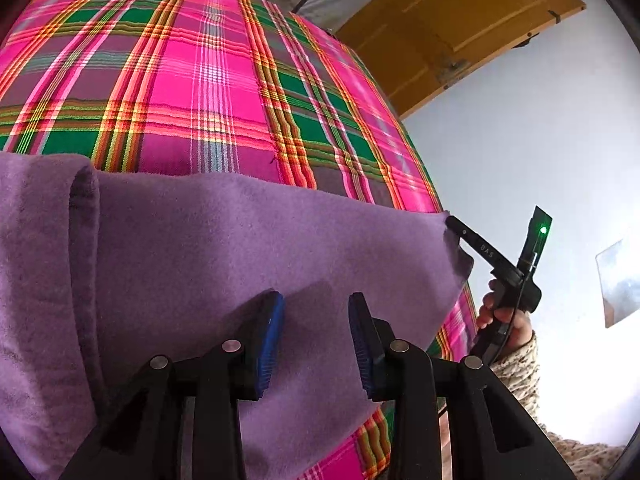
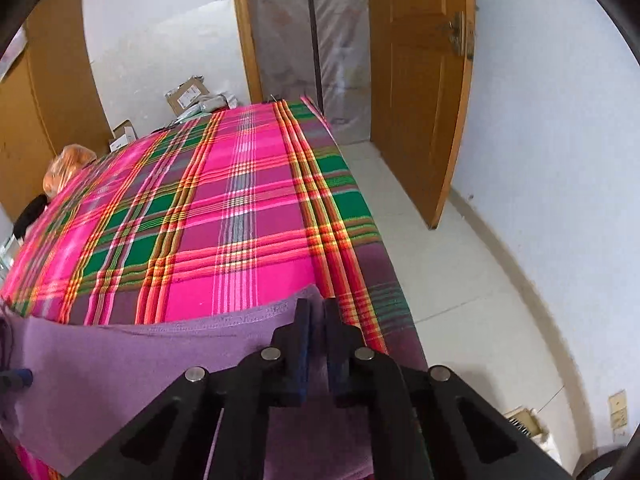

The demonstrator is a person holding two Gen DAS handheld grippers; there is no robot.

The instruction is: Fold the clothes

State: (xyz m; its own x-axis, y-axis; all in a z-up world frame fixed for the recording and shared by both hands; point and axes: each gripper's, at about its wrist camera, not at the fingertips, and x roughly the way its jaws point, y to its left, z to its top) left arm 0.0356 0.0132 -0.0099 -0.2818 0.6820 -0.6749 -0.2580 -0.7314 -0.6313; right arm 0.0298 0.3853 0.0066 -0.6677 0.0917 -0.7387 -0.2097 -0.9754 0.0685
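At the lower left of the left wrist view, the purple cloth (image 1: 200,240) lay bunched into a thick roll, then spread flat toward the middle over the plaid bed (image 1: 192,80). My left gripper (image 1: 316,340) sat low in the frame with its blue pads (image 1: 268,344) parted and nothing between them, hovering above the cloth; I judged it was released so it could take a fresh hold. Farther right, the right gripper (image 1: 456,226) pinched the cloth's corner, with a hand (image 1: 504,316) on its handle. In the right wrist view that gripper (image 2: 316,344) was clenched on the cloth's (image 2: 140,360) upper edge at lower centre, I reckoned to keep that edge taut. The door (image 2: 416,80) stood open at the upper right.
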